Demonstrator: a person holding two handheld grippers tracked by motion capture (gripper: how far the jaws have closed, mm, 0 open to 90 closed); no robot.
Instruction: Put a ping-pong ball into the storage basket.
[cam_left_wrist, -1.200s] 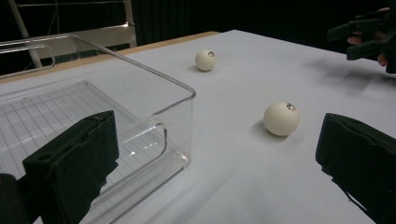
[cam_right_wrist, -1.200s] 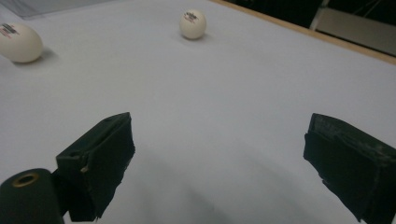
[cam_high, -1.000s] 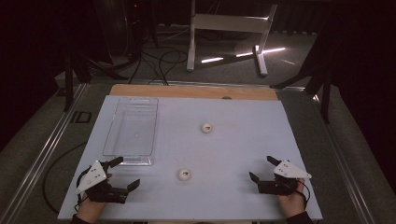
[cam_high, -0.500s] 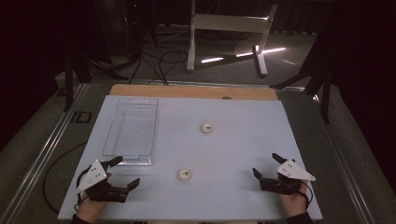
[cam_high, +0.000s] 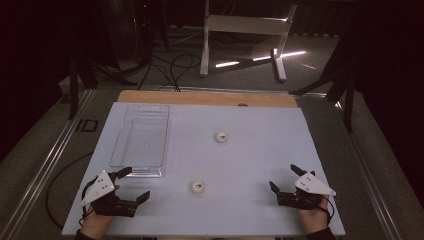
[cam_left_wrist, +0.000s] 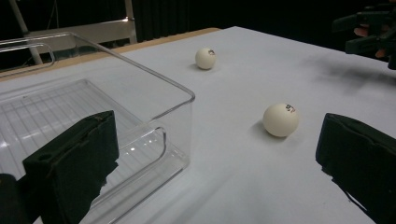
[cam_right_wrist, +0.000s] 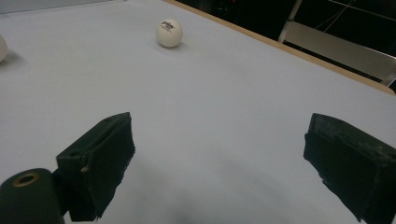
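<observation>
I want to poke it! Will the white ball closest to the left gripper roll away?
Probably. The nearer ball is round and sits free on the smooth white table, so a nudge should send it rolling. It looks like a light ping-pong ball, so the left gripper's open jaws might squirt it sideways.

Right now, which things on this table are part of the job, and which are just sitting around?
Part of the job:
- near ball
- far ball
- clear bin, nothing in it
- left gripper and right gripper, both open, holding nothing

Just around:
- white table itself
- white stand on the floor beyond
- floor cables
</observation>
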